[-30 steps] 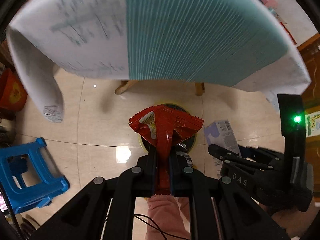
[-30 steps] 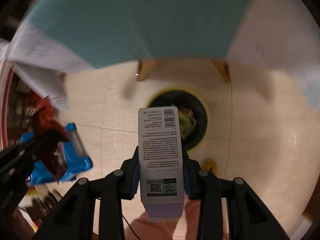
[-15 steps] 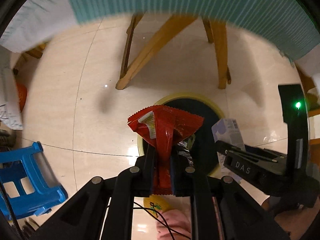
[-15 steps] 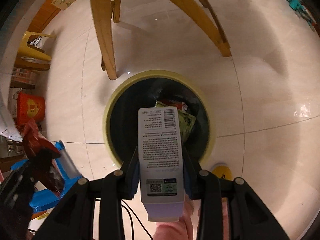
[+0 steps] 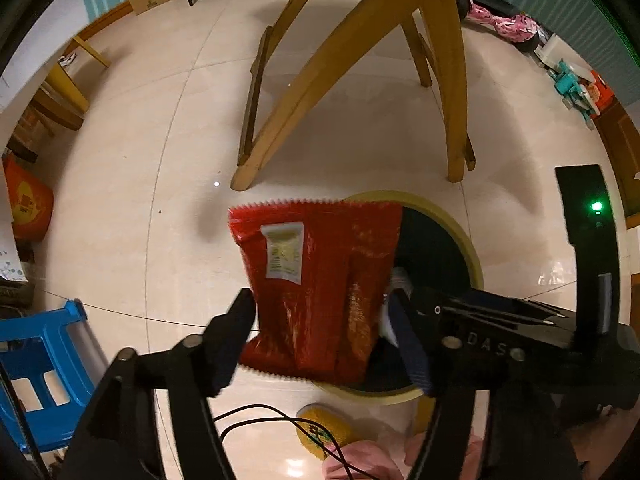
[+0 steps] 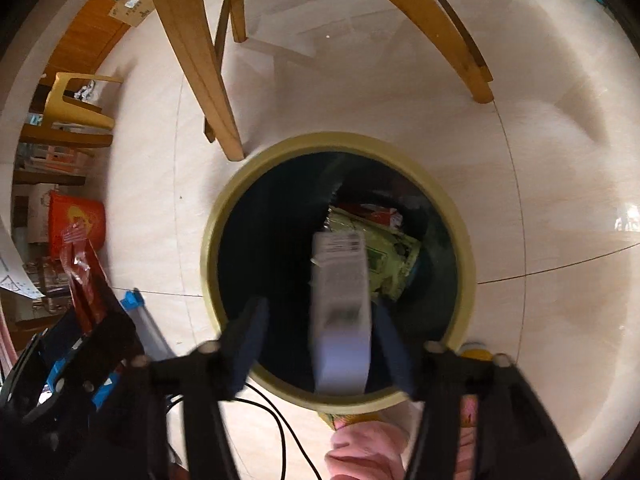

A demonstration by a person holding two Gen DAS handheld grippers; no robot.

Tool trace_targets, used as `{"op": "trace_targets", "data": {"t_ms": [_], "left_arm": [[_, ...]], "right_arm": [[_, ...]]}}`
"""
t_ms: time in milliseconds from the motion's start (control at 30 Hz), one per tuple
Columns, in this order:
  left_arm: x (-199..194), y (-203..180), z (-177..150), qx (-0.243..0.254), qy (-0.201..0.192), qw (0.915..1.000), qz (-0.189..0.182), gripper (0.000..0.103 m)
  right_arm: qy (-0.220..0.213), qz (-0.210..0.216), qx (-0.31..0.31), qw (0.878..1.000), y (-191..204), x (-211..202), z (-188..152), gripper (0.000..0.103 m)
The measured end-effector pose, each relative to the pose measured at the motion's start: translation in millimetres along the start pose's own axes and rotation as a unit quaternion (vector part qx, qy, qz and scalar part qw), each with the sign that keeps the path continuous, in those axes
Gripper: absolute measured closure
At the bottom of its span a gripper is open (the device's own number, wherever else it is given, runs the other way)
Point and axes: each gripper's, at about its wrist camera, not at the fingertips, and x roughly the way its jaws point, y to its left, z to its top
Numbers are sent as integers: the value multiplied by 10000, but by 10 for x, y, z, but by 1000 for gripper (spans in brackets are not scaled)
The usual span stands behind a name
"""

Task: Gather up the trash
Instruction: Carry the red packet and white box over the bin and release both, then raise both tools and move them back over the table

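Because both pairs of tongs point steeply down over the round yellow-rimmed waste bin with its dark liner [image 6: 464, 236], whatever they let go should fall inside rather than onto the pale tiled floor [image 5: 120, 184]. Nearest the lens, the left tongs [image 5: 324, 320] are spreading apart, and the flat red foil snack wrapper with a saw-tooth edge [image 5: 320, 280] hangs loose between them, no pad pressing on it that I can see; it sits over the bin's near-left rim, so part of it may catch the edge. The right tongs [image 6: 320, 320] are likewise opening, and the blurred white-and-lilac cardboard carton [image 6: 340, 304] between them is released, tipping toward the bin's mouth. Deeper in the bin lie a crumpled green-and-yellow packet [image 6: 380, 256] and a red-and-white scrap [image 6: 376, 212], which suggests collecting is well along. Beyond the rim stand the slanted wooden legs of a counter [image 5: 320, 76], explaining why the bin is tucked just beside them, and a blue plastic stool [image 5: 40, 368] waits off to the left.
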Motion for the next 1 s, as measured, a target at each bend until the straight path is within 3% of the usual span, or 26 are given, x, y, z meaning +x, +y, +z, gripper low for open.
{"op": "trace_targets", "data": {"t_ms": [167,533,1000], "left_arm": [[-58,95,20,-197,56,9998,-85,15],[-400,121,-2,-420,-33,9989,-182,14],[-1513,295,92,-484,-333,9982,139,14]], "right_arm": [[-86,40,-13,10000,25,-59,57,40],[-201,-208,-158,9995,82,-358,65,40],[-209,-457,177,9986,80,-1228,-145,40]]}}
